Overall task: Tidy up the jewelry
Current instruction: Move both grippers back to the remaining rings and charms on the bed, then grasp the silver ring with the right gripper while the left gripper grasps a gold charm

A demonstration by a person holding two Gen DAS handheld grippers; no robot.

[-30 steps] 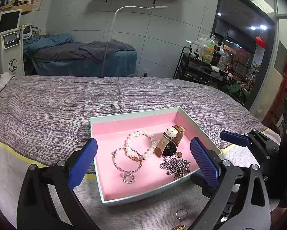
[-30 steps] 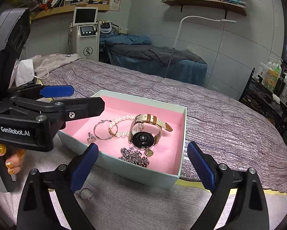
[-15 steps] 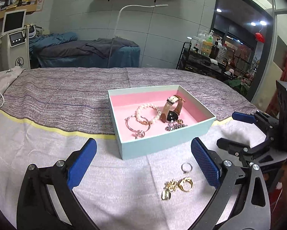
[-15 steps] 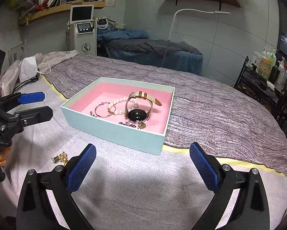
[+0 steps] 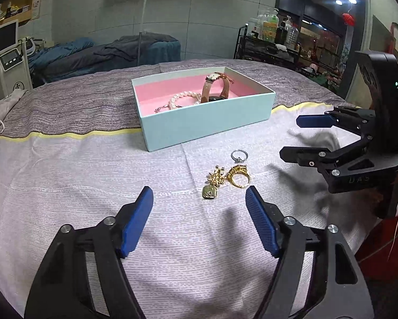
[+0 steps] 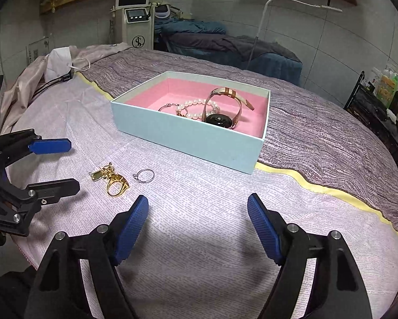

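Note:
A pale blue box point(image 5: 206, 122) with a pink lining holds a tan-strapped watch point(image 5: 217, 87) and a pearl bracelet point(image 5: 184, 98). On the white cloth in front of it lie a silver ring point(image 5: 239, 155), a gold ring point(image 5: 240, 178) and a gold pendant point(image 5: 212, 186). My left gripper point(image 5: 198, 194) hovers just short of the gold pieces, its jaws closing with nothing between them. My right gripper point(image 6: 197, 200) is over bare cloth to the right of the silver ring point(image 6: 143, 176), its jaws also closing on nothing. In the right wrist view the left gripper point(image 6: 72, 164) stands beside the gold ring point(image 6: 117, 184).
A purple striped bedspread point(image 6: 318, 133) lies under and behind the box. A pale garment with a cable point(image 6: 58, 71) is bunched at the far left. A trolley of bottles point(image 5: 270, 37) stands at the back right, and a screen-topped machine point(image 6: 135, 16) at the back.
Both grippers have drawn back from the box and sunk toward the cloth, so the loose rings and pendant now lie just ahead. Both pairs of jaws stand narrower than before.

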